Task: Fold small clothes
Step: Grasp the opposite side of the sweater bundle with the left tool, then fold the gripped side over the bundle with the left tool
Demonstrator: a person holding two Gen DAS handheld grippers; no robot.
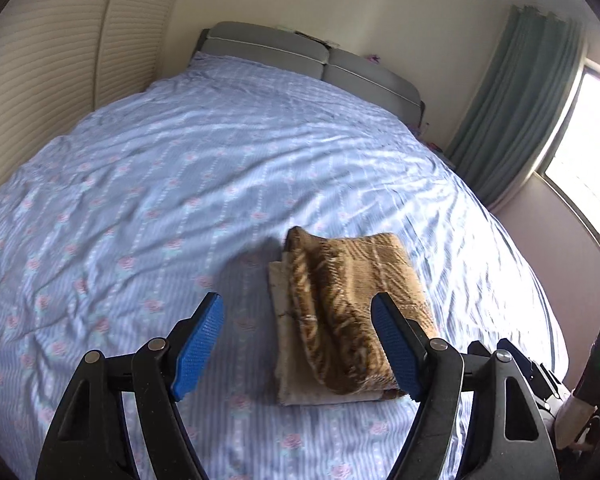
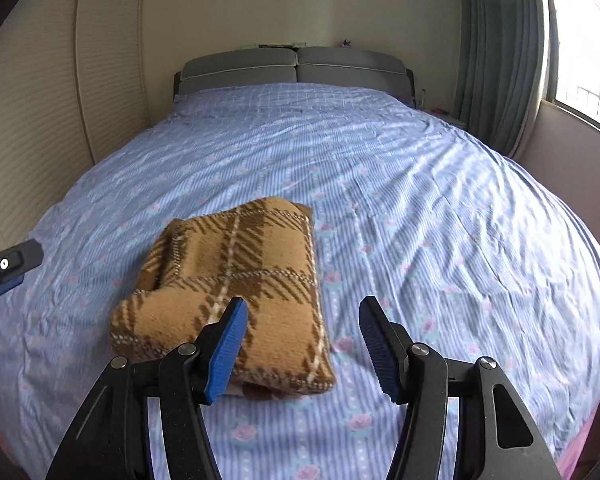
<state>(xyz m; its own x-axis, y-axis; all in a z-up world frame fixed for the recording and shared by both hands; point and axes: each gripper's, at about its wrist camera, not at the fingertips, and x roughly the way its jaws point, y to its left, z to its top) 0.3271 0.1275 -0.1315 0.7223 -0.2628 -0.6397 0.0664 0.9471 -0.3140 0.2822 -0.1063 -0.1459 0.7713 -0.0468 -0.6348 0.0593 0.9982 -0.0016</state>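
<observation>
Right wrist view: folded plaid garment (image 2: 236, 288) seemingly beneath spread right tongs' (image 2: 303, 346) left finger

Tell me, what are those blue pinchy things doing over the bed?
A person holds one claw in each hand to fold small clothes. The brown plaid garment lies folded into a neat bundle on the flowered blue bedsheet. The left claw and right claw are both open above it, gripping nothing. The folding looks about done.

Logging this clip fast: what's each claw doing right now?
Left claw: open, holding nothing, poised over the folded brown plaid garment.
Right claw: open, holding nothing, just right of the garment on the bed.
</observation>
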